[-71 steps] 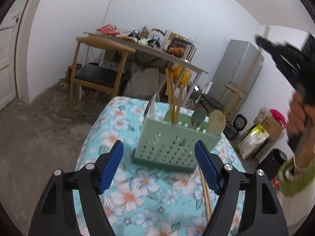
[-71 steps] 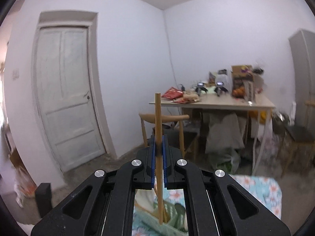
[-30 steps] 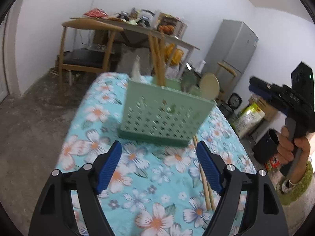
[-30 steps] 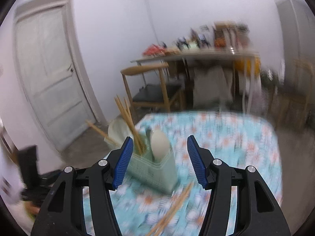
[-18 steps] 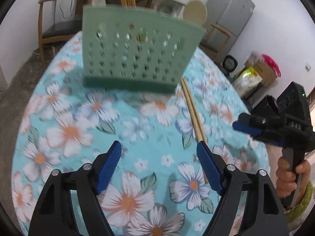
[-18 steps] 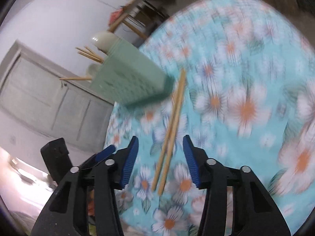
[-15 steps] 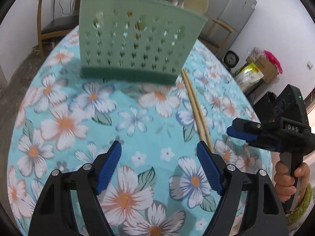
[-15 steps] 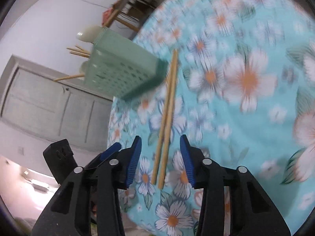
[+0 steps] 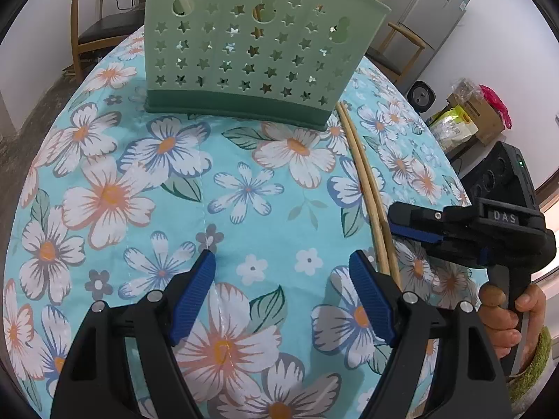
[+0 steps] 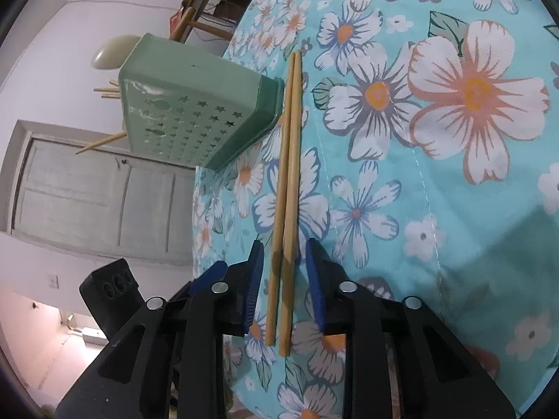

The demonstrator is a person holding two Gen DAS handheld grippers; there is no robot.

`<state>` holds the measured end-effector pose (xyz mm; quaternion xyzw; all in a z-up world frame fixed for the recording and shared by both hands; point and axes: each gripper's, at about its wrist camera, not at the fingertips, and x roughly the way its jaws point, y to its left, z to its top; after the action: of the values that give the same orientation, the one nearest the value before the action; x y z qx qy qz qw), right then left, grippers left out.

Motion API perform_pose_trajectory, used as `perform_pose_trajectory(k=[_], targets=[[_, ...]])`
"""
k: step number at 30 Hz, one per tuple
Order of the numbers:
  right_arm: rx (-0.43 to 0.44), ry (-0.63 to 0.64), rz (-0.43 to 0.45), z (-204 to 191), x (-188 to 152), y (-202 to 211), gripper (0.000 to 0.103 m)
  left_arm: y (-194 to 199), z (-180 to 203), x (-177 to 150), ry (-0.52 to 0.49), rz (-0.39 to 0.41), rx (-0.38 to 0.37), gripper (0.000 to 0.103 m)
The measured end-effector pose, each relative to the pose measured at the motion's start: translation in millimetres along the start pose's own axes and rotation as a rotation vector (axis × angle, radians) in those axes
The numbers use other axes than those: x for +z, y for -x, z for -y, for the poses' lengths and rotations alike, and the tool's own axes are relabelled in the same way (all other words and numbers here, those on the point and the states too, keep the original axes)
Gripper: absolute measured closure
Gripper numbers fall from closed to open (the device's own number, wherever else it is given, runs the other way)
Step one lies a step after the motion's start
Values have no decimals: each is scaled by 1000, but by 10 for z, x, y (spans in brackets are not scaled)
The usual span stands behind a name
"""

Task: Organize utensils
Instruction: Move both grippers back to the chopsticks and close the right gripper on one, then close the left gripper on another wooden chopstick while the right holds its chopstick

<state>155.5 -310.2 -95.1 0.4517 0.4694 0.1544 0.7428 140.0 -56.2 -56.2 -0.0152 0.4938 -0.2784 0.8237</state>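
My right tool (image 10: 283,272), jaws just closing but not yet gripping, straddles two chopsticks (image 10: 288,188) lying on the worktop (image 10: 454,209); my left tool (image 9: 281,279) hangs released.

Green caddy (image 9: 251,45), chopsticks (image 9: 363,174), open left tongs (image 9: 281,279)

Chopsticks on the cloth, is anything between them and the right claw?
Nothing visible. The two chopsticks lie side by side on the cloth, their near ends between the right claw's closing jaws, pads not yet pressing. The holder stands beside their far ends, clear of the claw.
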Motion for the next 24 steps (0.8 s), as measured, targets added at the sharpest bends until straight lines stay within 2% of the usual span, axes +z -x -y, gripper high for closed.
perform_pose_trajectory(k=[4, 14, 24], targets=[[5, -27, 4, 83, 12, 3, 94, 4, -9, 4, 2, -2, -2, 27], [25, -59, 6, 134, 22, -8, 96, 0, -7, 6, 0, -2, 1, 27], [9, -60, 42, 219, -5, 195, 99, 0, -1, 14, -2, 0, 3, 27]])
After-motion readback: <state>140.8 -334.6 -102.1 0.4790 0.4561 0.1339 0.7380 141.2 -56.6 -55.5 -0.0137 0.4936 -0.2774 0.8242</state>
